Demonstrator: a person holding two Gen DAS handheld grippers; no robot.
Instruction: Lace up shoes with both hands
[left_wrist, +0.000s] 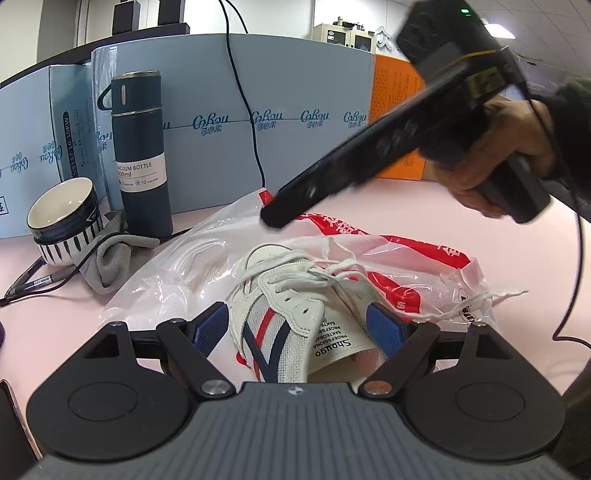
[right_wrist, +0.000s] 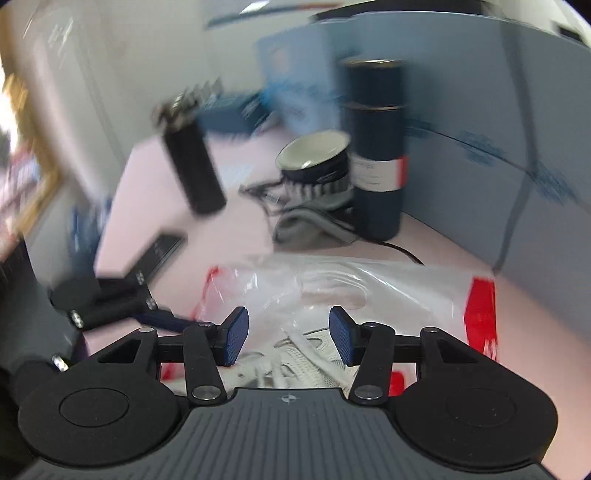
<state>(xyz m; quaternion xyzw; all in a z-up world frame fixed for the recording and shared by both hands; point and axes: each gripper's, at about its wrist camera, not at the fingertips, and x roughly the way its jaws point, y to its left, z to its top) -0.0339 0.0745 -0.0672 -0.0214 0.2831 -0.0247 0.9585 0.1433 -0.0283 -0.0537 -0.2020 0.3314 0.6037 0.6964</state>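
A white sneaker (left_wrist: 288, 325) with red and navy stripes lies on a plastic bag, toe pointing away. My left gripper (left_wrist: 297, 325) stands wide around its rear part, with a blue pad against each side. White laces (left_wrist: 295, 273) cross the upper eyelets, and one loose end (left_wrist: 480, 299) trails off to the right. A hand (left_wrist: 506, 147) holds my right gripper (left_wrist: 275, 216) tilted above the toe, touching nothing. In the blurred right wrist view the right gripper (right_wrist: 288, 338) is open and empty, with the sneaker (right_wrist: 306, 354) below its pads.
The red-and-clear plastic bag (left_wrist: 406, 266) covers the pink table (left_wrist: 406, 206). A dark vacuum bottle (left_wrist: 142, 158), a striped bowl (left_wrist: 62, 218), a grey cloth (left_wrist: 107, 266) and pens (left_wrist: 33, 284) stand at the left. Pale blue boxes (left_wrist: 295, 140) wall the back. A black cable (left_wrist: 255, 140) hangs down.
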